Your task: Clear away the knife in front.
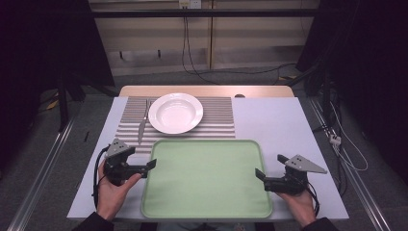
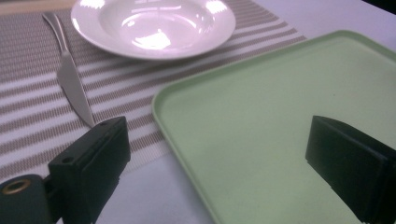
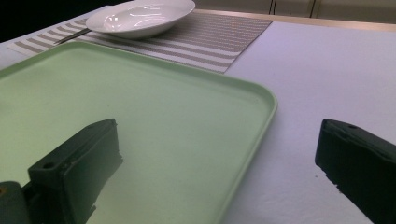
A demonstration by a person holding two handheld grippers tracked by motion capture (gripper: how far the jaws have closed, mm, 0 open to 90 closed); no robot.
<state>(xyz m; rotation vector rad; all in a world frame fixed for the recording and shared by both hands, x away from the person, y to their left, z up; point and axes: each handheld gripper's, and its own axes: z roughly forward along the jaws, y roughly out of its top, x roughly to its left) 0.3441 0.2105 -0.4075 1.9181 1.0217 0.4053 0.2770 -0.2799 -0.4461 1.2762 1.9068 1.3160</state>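
Note:
A pale green tray (image 1: 207, 178) lies on the near half of the table, bare inside. My left gripper (image 1: 150, 165) hovers at the tray's left edge (image 2: 187, 140), jaws wide apart astride the rim, nothing between them. At the tray's right edge (image 3: 261, 121) sits my right gripper (image 1: 261, 175), also open, one jaw over the tray and the other over the white cloth. Behind the tray a white deep plate (image 1: 175, 112) rests on a striped placemat (image 1: 216, 118), with a knife (image 1: 142, 129) and a fork (image 1: 146, 109) to its left.
A white cloth (image 1: 284, 125) covers the table, with bare space right of the placemat. The wooden table edge (image 1: 207, 90) runs along the back. Cables (image 1: 190, 57) trail over the floor beyond, and a metal rail (image 1: 43, 163) runs along the left.

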